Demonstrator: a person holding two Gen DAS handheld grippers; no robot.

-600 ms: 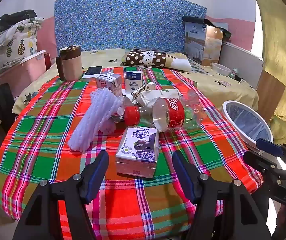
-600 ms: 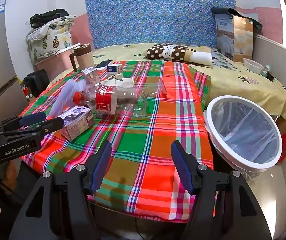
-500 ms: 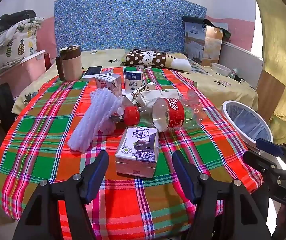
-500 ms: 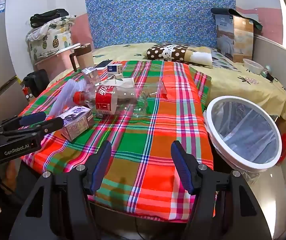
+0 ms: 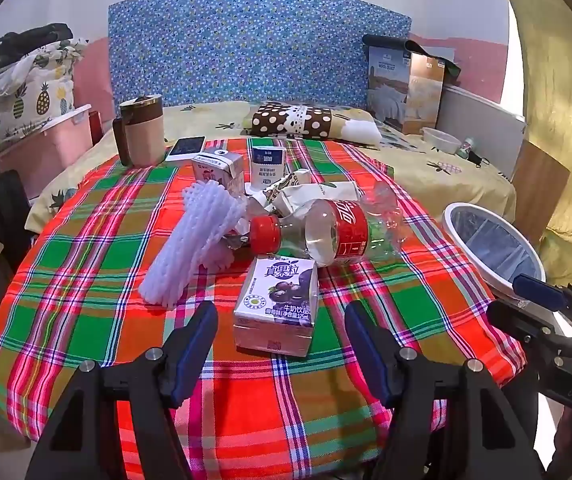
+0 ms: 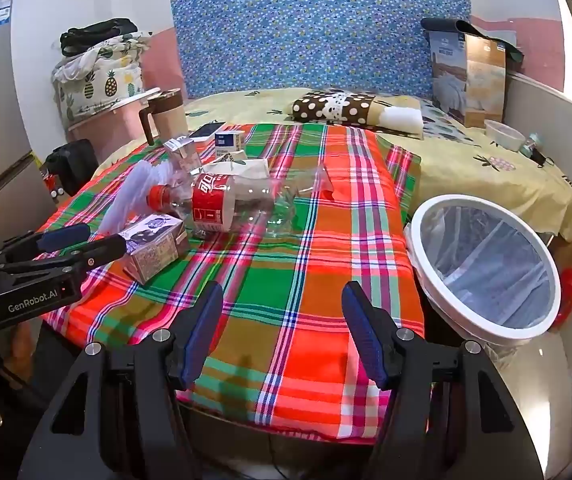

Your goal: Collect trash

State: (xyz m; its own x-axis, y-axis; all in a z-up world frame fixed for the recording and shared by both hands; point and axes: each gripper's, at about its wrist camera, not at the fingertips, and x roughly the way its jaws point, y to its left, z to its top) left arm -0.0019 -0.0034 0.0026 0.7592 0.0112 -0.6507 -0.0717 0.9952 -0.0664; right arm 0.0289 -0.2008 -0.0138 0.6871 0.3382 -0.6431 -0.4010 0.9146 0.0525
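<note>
A purple drink carton [image 5: 275,306] lies on the plaid tablecloth [image 5: 85,280], just ahead of my open, empty left gripper [image 5: 279,322]. Behind it lie a clear cola bottle [image 5: 326,232] with a red cap, white foam netting [image 5: 193,240], crumpled wrappers [image 5: 306,192] and two small cartons [image 5: 217,168]. My right gripper [image 6: 281,308] is open and empty over the cloth's near right part. The carton [image 6: 153,246] and bottle [image 6: 221,204] show to its left, beside the left gripper [image 6: 81,242]. A white-rimmed trash bin [image 6: 486,268] with a liner stands right of the table.
A brown mug [image 5: 141,136] and a phone [image 5: 185,147] sit at the table's far left. A bed with a dotted pillow [image 5: 298,120] lies behind. A pink storage box [image 5: 41,148] stands at the left. The bin also shows in the left wrist view [image 5: 494,248].
</note>
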